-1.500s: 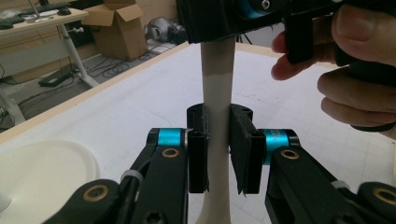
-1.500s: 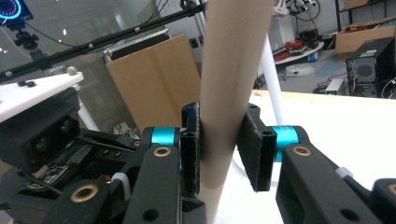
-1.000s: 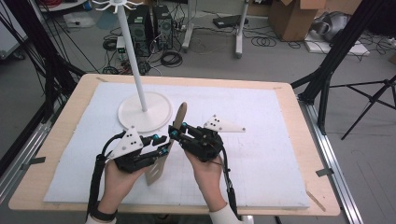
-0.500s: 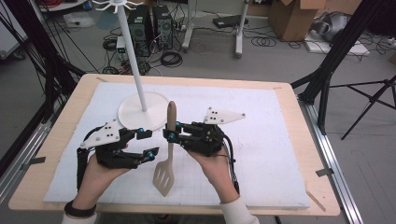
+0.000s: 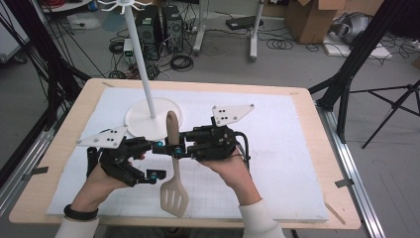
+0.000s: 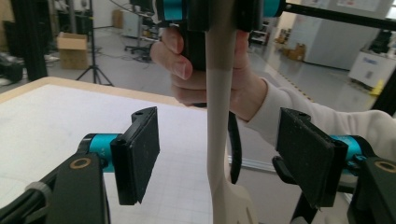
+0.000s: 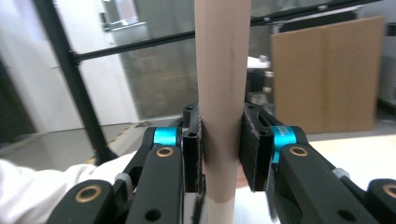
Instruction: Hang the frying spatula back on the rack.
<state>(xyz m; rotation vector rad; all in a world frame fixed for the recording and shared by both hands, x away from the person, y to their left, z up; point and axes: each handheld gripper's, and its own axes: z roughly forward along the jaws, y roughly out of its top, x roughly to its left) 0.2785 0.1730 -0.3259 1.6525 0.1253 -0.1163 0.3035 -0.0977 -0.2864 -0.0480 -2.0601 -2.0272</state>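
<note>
We log the table (image 5: pixel 307 148) first: white mat, wooden rim, and on it the stand (image 5: pixel 148 116), a round base with a tall pole and hooks at the top. Between the hands the spatula (image 5: pixel 173 168) hangs upright above the mat, handle up, slotted blade down near the front edge.

Right gripper (image 5: pixel 179 148): jaws narrow, clamped on the handle; in the right gripper view both pads (image 7: pixel 192 154) press the shaft squarely. Left gripper (image 5: pixel 154 161): its jaws have just been opening and now stand wide, pads (image 6: pixel 137 156) clear on either side of the shaft, nothing gripped.

Risks, as we judge them, biggest first:
- The whole load now sits on one grip high on a smooth, rounded handle. A loose squeeze or a jerk could let the spatula slide down or drop onto the mat.
- The blade hangs low and heavy; a quick swing could pivot the spatula in the pads, leaving it tilted for the hooks.
- The pole stands just behind the handle. Lifting without clearance could knock the stand.
- The open left pads straddle the shaft; pulling away crookedly could clip it and twist it in the right grip.
</note>
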